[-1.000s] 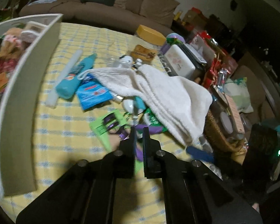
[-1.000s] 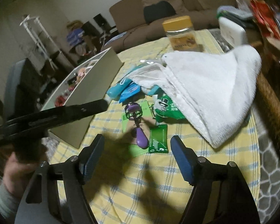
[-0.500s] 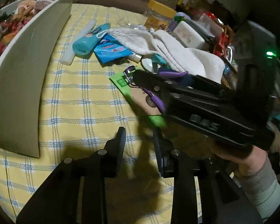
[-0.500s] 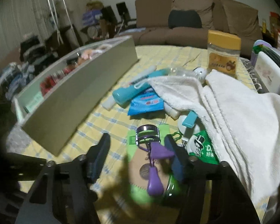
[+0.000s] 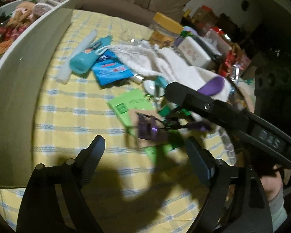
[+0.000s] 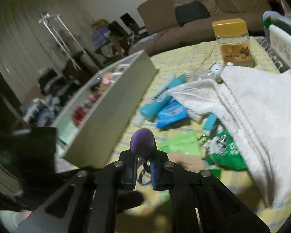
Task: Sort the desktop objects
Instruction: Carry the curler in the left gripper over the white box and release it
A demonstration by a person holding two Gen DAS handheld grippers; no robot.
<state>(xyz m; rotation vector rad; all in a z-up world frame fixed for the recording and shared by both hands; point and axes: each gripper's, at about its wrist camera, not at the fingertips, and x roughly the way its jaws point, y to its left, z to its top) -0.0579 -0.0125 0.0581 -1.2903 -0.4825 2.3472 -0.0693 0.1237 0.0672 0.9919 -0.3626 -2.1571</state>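
Observation:
My right gripper (image 6: 143, 167) is shut on a purple eyelash curler (image 6: 142, 141) and holds it lifted above the yellow checked cloth. In the left wrist view the curler (image 5: 151, 130) hangs below the right gripper's fingers (image 5: 186, 95), its purple handle end (image 5: 213, 86) sticking up. My left gripper (image 5: 145, 155) is open and empty, low over the cloth in front of the curler. A green card (image 5: 130, 104) lies on the cloth under the curler. A long white sorting box (image 5: 19, 77) with toys inside stands at the left.
A teal tube (image 5: 87, 60), a white stick (image 5: 77, 56), a blue packet (image 5: 110, 69) and a white towel (image 6: 252, 104) lie mid-table. A yellow-lidded jar (image 6: 234, 42) and white case (image 5: 194, 52) stand at the back. A green sachet (image 6: 227, 151) lies by the towel.
My right gripper closed on the purple eyelash curler and lifted it off the green card. My left gripper opened wide and drew back toward the near edge.

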